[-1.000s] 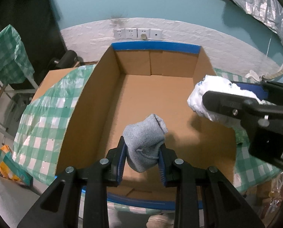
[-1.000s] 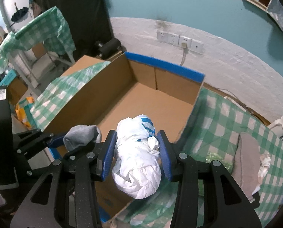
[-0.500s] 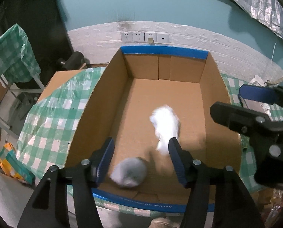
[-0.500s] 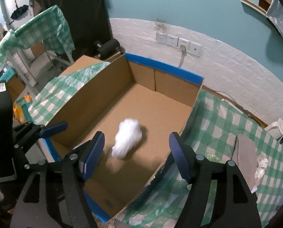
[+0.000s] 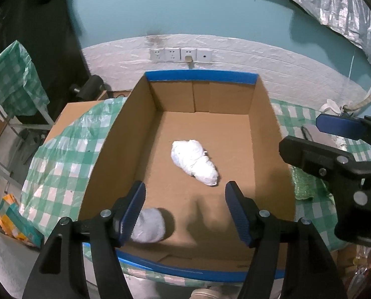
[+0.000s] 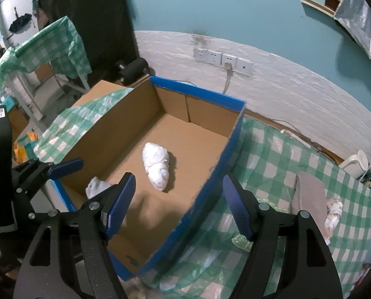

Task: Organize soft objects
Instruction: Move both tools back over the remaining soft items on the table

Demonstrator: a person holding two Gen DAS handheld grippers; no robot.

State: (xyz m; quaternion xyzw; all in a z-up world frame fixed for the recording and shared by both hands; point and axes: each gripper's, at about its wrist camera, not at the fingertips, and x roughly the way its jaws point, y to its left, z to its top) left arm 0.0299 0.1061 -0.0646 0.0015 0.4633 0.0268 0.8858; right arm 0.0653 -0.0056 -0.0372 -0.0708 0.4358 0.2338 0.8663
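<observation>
Inside the cardboard box (image 5: 200, 134) my white cloth bundle (image 5: 194, 162) and grey sock (image 5: 148, 228) lie limp and light; both tools, left tool (image 5: 185, 211) and right tool (image 6: 178, 205), have just spread and hold nothing; I'd pinch each mid-body

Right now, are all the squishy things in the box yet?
Two are in: the white bundle and the grey sock lie on the cardboard box floor. The left gripper and right gripper have just been opening, with nothing between them. Left: a grey cloth out on the checked tablecloth.
</observation>
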